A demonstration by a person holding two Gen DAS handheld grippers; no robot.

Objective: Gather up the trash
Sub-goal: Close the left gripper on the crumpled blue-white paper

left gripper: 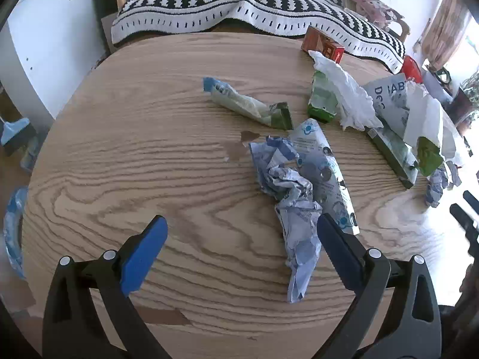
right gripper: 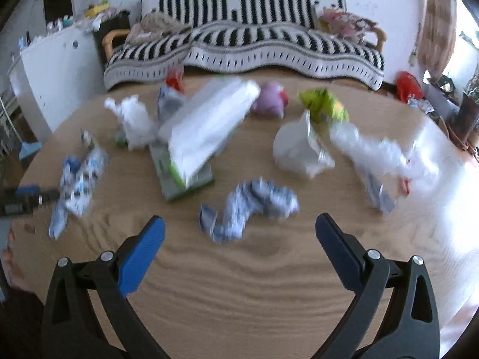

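Observation:
Trash litters a round wooden table [left gripper: 134, 161]. In the left wrist view a crumpled blue-and-white wrapper [left gripper: 295, 206] lies just ahead of my left gripper [left gripper: 242, 227], which is open with its right finger beside the wrapper's tail. Farther off lie a twisted blue-green wrapper [left gripper: 245, 104], a green carton [left gripper: 321, 101], white tissue [left gripper: 350, 95] and an orange box [left gripper: 323, 45]. The right wrist view is blurred. My right gripper [right gripper: 239, 224] is open over the table [right gripper: 239, 284], with a crumpled blue-white wrapper [right gripper: 251, 206] just beyond its fingertips. A white bag [right gripper: 209, 128] and white plastic [right gripper: 302, 149] lie behind.
A sofa under a black-and-white striped blanket [left gripper: 239, 9] stands behind the table. A white cabinet [left gripper: 51, 48] is at the left. The other gripper [right gripper: 27, 199] shows at the left edge of the right wrist view. Purple [right gripper: 271, 97] and green [right gripper: 324, 106] trash sit at the far side.

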